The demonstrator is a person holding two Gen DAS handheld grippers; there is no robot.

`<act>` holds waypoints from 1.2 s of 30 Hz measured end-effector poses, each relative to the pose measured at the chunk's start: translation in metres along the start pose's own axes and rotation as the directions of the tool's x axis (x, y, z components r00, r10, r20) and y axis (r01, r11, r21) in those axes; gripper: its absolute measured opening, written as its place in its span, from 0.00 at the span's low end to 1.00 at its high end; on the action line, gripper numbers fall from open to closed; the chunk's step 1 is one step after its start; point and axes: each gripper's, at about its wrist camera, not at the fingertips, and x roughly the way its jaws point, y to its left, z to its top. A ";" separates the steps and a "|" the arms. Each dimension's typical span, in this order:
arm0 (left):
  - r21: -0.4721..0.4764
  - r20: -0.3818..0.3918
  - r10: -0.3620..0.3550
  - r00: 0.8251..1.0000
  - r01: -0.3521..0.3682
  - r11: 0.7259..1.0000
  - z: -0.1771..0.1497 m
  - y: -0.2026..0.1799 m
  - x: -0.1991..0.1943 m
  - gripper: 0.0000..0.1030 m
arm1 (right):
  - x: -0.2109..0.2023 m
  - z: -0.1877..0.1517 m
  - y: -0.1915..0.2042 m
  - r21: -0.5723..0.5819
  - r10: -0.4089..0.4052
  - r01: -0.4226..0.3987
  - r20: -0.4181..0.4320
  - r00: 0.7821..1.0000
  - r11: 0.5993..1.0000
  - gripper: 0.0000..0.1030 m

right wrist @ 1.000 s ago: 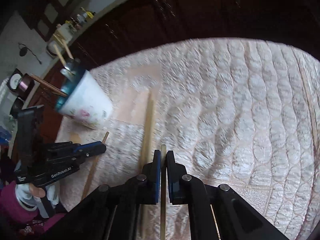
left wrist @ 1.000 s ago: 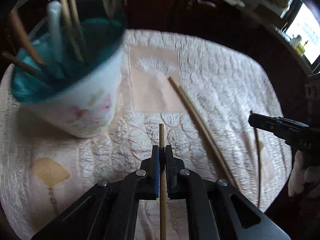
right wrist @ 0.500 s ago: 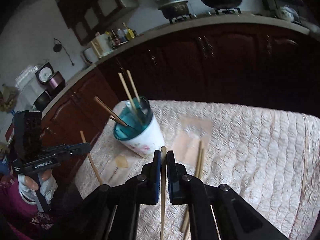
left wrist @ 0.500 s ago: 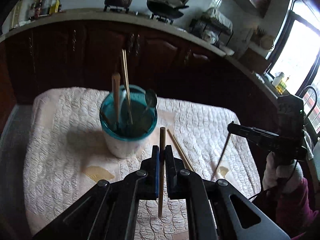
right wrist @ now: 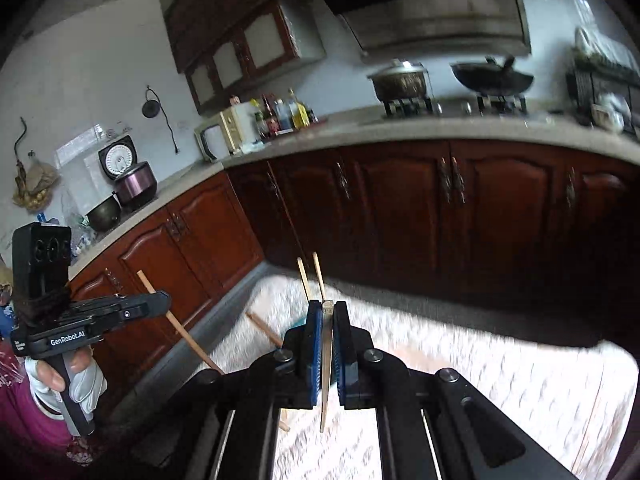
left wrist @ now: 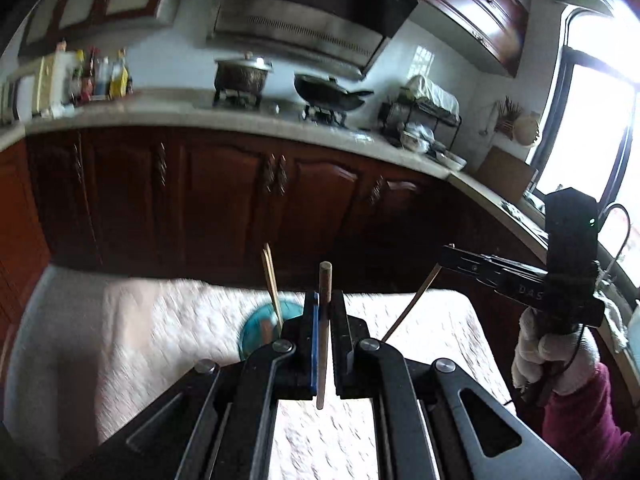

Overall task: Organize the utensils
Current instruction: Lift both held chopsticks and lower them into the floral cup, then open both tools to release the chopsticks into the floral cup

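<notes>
Here, label by label:
Left gripper (left wrist: 324, 312): black jaws are clamping a round wooden chopstick (left wrist: 323, 320), which is standing nearly upright.
Right gripper (right wrist: 328, 320): blue-padded jaws are pinching a thinner, flat-sided chopstick (right wrist: 326, 360), also upright.
Holder: a teal-rimmed cup (left wrist: 260, 328) is sitting at 9 o'clock of the left jaws, two pale sticks (left wrist: 271, 280) poking out.
Surface: a quilted, cream tablecloth (left wrist: 140, 340) is lying beneath, blurred.
Backdrop: dark carved wooden cabinets (right wrist: 400, 208) are lining 12 o'clock.
</notes>
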 end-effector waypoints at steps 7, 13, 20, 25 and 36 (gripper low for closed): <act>0.054 0.044 0.091 0.995 -0.093 0.994 0.018 0.003 0.018 0.05 | 0.019 0.043 0.023 -0.065 -0.023 0.025 0.039 0.999 0.998 0.07; 0.087 0.033 0.158 0.987 -0.160 0.983 0.000 0.004 0.041 0.05 | 0.064 0.040 0.023 -0.075 -0.053 0.052 -0.016 0.998 0.996 0.07; 0.070 -0.032 0.183 0.983 -0.180 0.981 -0.028 0.016 0.071 0.05 | 0.112 0.011 -0.002 -0.014 -0.035 0.033 -0.114 0.993 0.999 0.07; 0.029 -0.063 0.188 0.980 -0.187 0.982 -0.041 0.027 0.086 0.05 | 0.136 -0.007 -0.009 0.003 -0.030 0.031 -0.162 0.986 1.000 0.07; 0.004 -0.068 0.167 0.984 -0.168 0.986 -0.041 0.030 0.081 0.06 | 0.141 -0.019 -0.017 0.063 -0.013 0.022 -0.143 0.990 0.998 0.20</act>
